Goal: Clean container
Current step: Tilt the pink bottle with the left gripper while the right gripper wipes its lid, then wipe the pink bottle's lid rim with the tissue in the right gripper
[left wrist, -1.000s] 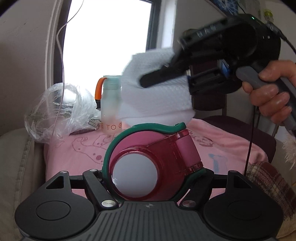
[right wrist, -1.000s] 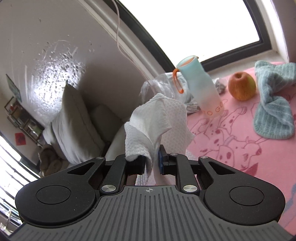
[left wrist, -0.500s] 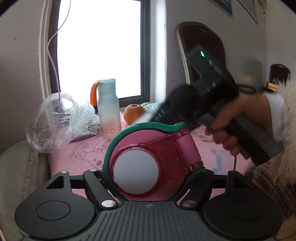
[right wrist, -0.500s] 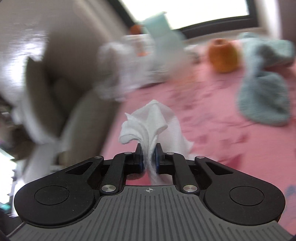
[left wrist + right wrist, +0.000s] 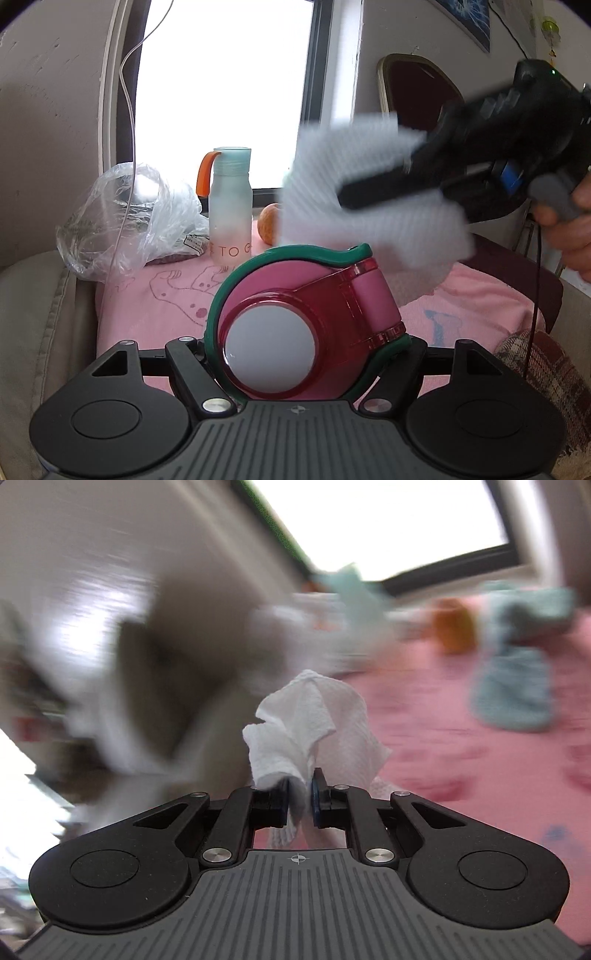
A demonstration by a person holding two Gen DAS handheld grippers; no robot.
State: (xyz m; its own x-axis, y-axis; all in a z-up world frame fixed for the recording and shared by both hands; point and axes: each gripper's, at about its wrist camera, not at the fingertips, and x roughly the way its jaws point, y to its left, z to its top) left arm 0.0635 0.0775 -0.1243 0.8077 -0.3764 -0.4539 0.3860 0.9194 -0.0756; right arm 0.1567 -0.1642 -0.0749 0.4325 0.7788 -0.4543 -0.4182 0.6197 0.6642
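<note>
My left gripper [image 5: 303, 350] is shut on a red and pink container [image 5: 306, 317] with a green rim and a white round base that faces the camera. My right gripper [image 5: 299, 797] is shut on a white paper towel [image 5: 314, 723]. In the left wrist view the right gripper [image 5: 480, 155] is blurred at the upper right, and its paper towel [image 5: 369, 192] hangs just above the container's rim. I cannot tell whether the towel touches the container.
A frosted teal bottle [image 5: 231, 206] with an orange loop, an orange fruit [image 5: 269, 229] and a clear plastic bag [image 5: 125, 218] stand at the back of the pink cloth [image 5: 155, 295]. A teal towel [image 5: 517, 679] lies at the right. A chair [image 5: 413, 88] stands behind.
The right gripper with the towel dipped low behind the container, then rose again to just above its rim. The left gripper kept the container still.
</note>
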